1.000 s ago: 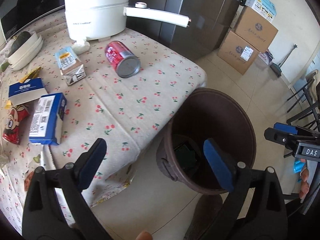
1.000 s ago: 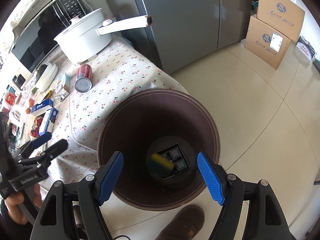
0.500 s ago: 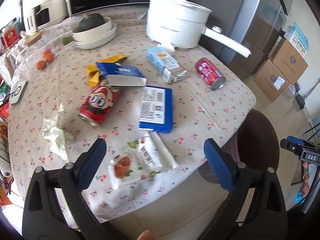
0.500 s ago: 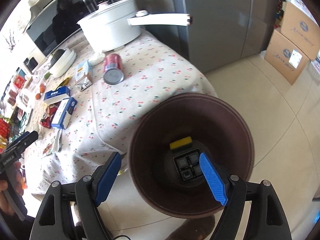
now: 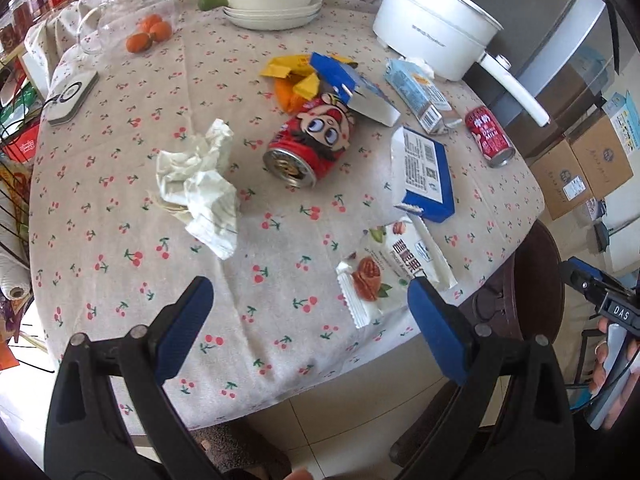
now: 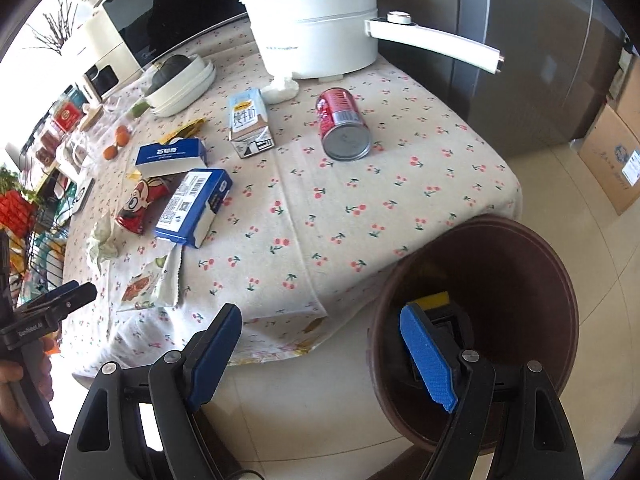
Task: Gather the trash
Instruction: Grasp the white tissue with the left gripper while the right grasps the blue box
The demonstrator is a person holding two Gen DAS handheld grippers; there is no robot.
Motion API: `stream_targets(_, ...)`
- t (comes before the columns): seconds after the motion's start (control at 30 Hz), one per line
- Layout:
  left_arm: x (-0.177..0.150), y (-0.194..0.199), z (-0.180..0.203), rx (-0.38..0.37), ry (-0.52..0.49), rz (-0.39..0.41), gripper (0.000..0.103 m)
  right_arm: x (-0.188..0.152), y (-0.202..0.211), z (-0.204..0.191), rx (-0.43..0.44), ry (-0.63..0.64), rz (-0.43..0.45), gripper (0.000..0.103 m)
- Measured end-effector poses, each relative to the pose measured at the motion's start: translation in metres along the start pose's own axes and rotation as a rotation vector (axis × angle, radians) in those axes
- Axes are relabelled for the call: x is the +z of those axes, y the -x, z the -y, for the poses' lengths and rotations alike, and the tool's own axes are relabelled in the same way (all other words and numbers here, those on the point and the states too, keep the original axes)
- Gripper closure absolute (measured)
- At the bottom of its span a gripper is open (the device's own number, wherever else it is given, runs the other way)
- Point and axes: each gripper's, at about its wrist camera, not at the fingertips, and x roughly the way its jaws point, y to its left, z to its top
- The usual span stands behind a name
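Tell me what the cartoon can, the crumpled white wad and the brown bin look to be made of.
Cartoon can: likely thin metal with a glossy printed wrap; its end shows a shiny silver rim.
Crumpled white wad: probably tissue or paper napkin; matte, with soft irregular creases.
Brown bin: seemingly moulded plastic; smooth, evenly coloured walls with a dull sheen, though the look alone leaves this open.

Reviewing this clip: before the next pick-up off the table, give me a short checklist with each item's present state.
1. Left gripper empty, jaws apart: ok.
2. Right gripper empty, jaws apart: ok.
3. Nut snack wrapper nearest the left gripper, nothing lying on it: ok.
4. Brown bin beside the table edge, mouth unobstructed: ok.
5. Room left in the bin: ok, only a few items at the bottom.
6. Cartoon can empty: cannot tell.
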Motion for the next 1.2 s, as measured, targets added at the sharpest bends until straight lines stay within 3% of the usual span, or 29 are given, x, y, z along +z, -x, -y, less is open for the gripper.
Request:
stream_targets(0.13, 0.014, 0.013, -0.027, 0.059, 0.033, 0.080, 0.005, 0.004, -0.006, -0.020, 0.005, 0.026, -0.005, 0.020)
stream_targets(0.4, 0.028, -0.014, -0.060, 0.066, 0.121, 0.057, 0.006, 0.014, -0.023, -0.057, 0.021, 0.065, -0.028, 0.020)
stream_targets(0.5, 0.031, -0.027, -0.064, 0.085, 0.123, 0.037, 0.016, 0.019, -0.030, -0.072, 0.034, 0.072, -0.035, 0.020)
stream_targets(0.63, 0.031, -0.043, -0.073, 0.065, 0.164, -0.019, 0.047, 0.028, -0.041, -0.090, 0.056, 0.065, -0.039, 0.020)
stream_targets(0.77, 0.030, -0.046, -0.080, 0.035, 0.202, -0.023, 0.059, 0.036, -0.055, -0.106, 0.061, 0.067, -0.047, 0.020)
stream_targets(0.83, 0.030, -0.043, -0.082, 0.038, 0.210, -0.015, 0.070, 0.041, -0.065, -0.115, 0.054, 0.080, -0.052, 0.020)
stream_targets(1.2, 0.028, -0.024, -0.085, 0.043, 0.227, 0.037, 0.074, 0.055, -0.107, -0.129, 0.054, 0.033, -0.072, 0.020)
